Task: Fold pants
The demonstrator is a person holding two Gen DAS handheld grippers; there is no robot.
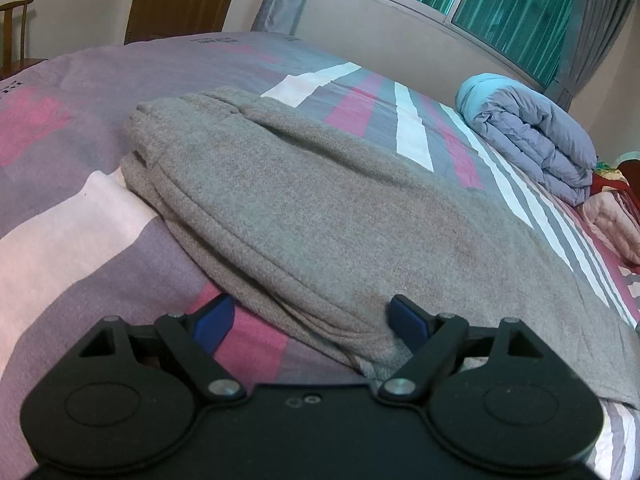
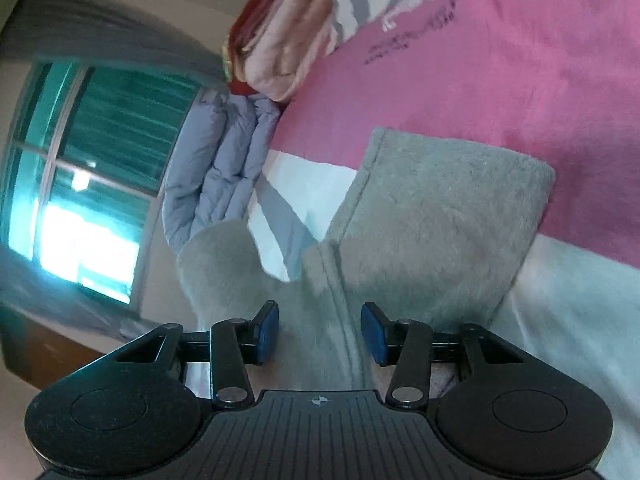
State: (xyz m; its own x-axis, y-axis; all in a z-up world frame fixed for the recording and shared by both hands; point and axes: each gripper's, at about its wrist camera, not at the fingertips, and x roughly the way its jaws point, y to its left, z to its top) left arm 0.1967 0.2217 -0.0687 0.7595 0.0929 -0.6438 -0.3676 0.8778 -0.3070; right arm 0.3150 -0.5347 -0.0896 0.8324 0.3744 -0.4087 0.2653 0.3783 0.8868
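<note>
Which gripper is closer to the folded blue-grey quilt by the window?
Hard to say; neither is near it. The left gripper is at the pants, quilt far across the bed. The right gripper also straddles pants, quilt beyond.

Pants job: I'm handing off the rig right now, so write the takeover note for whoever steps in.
Left claw: open, low at the near edge of the grey pants, nothing gripped.
Right claw: open, a seam of the pants running between its pads, not clamped.
Pants lie on the striped bedsheet, already folded into layers on the left claw's side; one end still lies flat and unfolded in the right wrist view.
Left: grip that end, fold it over, smooth the stack.
</note>
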